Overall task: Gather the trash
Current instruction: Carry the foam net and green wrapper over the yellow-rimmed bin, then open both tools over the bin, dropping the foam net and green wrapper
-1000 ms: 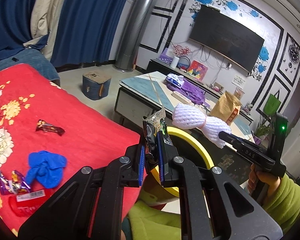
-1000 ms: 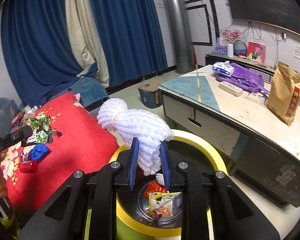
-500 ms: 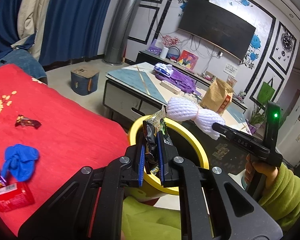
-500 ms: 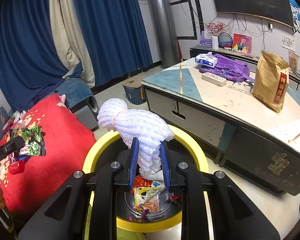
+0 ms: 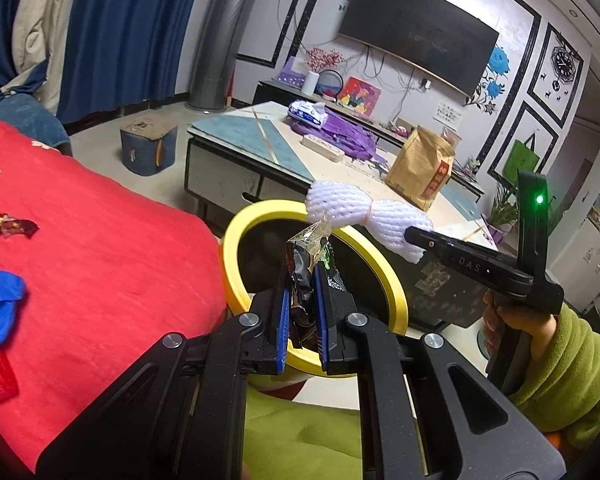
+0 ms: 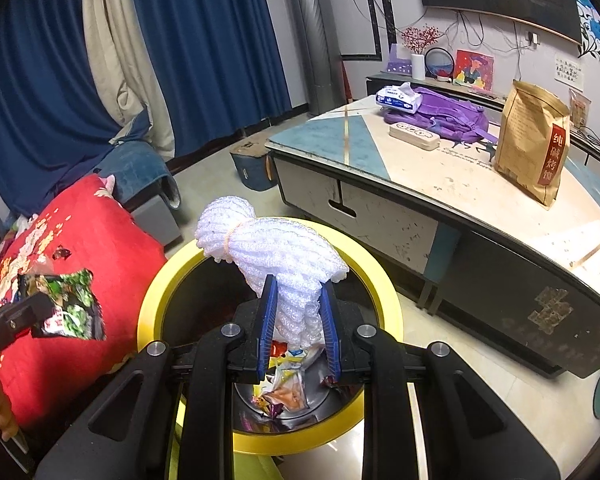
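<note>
Over the yellow-rimmed trash bin, the right gripper, marked "DAS", had its fingers narrowly parted, clamping a white foam fruit net banded near one end. Beside it, the left gripper pinched a crumpled dark-green snack wrapper, fingers nearly closed.

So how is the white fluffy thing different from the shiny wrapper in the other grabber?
The white foam net is puffy and banded into a bundle; the snack wrapper is flat, dark and crinkly. The net bulges far past the right gripper; the wrapper barely pokes above the left gripper. Both are pinched above the yellow-rimmed bin.
</note>
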The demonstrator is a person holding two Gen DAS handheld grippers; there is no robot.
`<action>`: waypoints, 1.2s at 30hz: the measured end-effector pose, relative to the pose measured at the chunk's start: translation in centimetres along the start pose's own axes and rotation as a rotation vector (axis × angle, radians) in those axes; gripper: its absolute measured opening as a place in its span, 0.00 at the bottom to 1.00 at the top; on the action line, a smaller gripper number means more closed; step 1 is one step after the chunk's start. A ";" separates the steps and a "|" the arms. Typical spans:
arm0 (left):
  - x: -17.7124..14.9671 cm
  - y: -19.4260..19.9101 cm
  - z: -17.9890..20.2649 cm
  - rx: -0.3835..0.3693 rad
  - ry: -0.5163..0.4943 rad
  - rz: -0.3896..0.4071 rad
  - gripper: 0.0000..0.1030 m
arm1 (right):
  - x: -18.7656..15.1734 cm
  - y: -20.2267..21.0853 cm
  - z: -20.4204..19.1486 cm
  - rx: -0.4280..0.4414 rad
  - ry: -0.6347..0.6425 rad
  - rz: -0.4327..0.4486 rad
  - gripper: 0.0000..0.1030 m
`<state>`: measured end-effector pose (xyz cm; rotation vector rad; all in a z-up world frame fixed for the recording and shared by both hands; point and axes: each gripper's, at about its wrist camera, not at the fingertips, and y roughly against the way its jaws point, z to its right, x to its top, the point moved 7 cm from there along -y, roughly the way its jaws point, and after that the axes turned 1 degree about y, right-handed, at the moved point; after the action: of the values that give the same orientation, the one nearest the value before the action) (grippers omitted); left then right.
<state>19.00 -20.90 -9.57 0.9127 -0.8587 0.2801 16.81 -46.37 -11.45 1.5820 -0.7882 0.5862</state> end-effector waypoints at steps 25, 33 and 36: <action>-2.1 -5.9 2.3 0.003 -0.106 -0.120 0.23 | -1.5 -2.2 1.7 -0.025 -0.072 -0.067 0.41; -1.3 -4.4 0.8 0.030 -0.056 -0.065 0.87 | -1.3 -1.8 2.0 -0.031 -0.098 -0.049 0.56; -0.9 -3.7 0.6 0.044 -0.055 -0.039 0.89 | -1.1 -1.5 2.0 -0.032 -0.097 -0.036 0.61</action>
<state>20.13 -23.45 -12.17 0.9806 -0.8878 0.2416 17.17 -48.05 -13.54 1.6014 -0.8361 0.4714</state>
